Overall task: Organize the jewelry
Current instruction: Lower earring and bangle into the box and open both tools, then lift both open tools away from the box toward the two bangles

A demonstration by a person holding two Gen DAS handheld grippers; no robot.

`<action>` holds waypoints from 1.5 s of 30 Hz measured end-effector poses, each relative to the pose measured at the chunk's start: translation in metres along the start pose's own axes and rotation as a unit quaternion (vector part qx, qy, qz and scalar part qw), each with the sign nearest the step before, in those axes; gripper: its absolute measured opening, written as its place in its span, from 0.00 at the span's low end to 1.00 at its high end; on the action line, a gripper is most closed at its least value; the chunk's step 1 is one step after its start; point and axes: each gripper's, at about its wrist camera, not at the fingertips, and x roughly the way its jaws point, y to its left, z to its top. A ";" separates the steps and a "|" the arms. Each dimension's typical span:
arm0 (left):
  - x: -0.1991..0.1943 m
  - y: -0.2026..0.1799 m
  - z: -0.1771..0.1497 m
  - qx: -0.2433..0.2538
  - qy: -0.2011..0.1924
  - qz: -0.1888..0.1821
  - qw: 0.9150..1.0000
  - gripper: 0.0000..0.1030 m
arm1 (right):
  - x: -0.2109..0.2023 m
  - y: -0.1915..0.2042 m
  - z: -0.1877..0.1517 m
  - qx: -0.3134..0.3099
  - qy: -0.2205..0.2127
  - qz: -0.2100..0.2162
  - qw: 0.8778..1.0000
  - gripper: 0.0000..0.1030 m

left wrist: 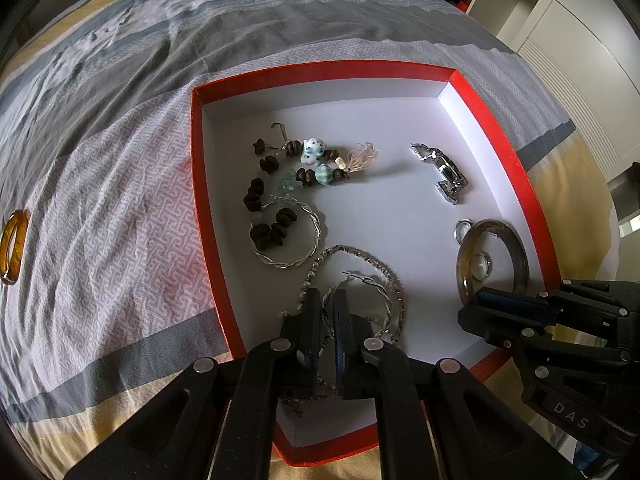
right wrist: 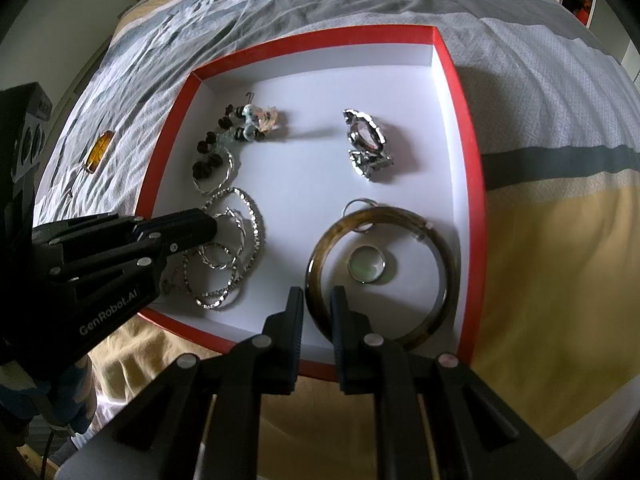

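Far off to the left of my left tongs (left wrist: 327,294), an amber bangle (left wrist: 12,246) is lying on the bedspread (left wrist: 120,208), outside the red box (left wrist: 198,184). Just ahead of those tongs and a little left, I am seeing dark beads (left wrist: 266,204) draped over a twisted hoop (left wrist: 286,236) on the box floor. My left tongs are sitting nearly together, pinching a twisted silver hoop (left wrist: 374,300) that lies inside a sparkly chain (left wrist: 360,258). Ahead and between the two tongs, a silver watch (right wrist: 366,142) is resting. My right tongs (right wrist: 317,294) are standing slightly apart, straddling the near rim of a brown bangle (right wrist: 382,272); whether the fingers are touching it I cannot tell. Inside that bangle a ring (right wrist: 370,265) is lying flat, with a small loop (right wrist: 360,203) at its far edge.
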 end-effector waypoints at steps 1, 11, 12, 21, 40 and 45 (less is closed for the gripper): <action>0.000 -0.001 0.000 0.000 0.000 0.000 1.000 0.08 | 0.000 0.000 0.000 0.000 0.000 -0.001 1.000 0.13; 0.001 -0.006 0.002 0.001 0.000 -0.002 1.000 0.12 | -0.001 0.001 0.000 -0.001 0.001 -0.001 1.000 0.17; 0.001 -0.008 0.002 0.001 0.000 -0.002 1.000 0.14 | -0.001 0.001 0.000 -0.001 0.001 -0.001 1.000 0.21; -0.001 -0.014 0.001 0.001 -0.001 -0.004 1.000 0.26 | -0.007 0.002 -0.002 -0.005 -0.002 -0.002 1.000 0.25; -0.056 -0.005 0.002 0.016 -0.023 -0.020 0.999 0.42 | -0.045 0.005 -0.008 0.009 -0.010 -0.020 1.000 0.25; -0.078 0.009 -0.004 0.008 -0.034 -0.033 0.999 0.43 | -0.059 0.017 -0.006 0.008 -0.014 -0.024 1.000 0.25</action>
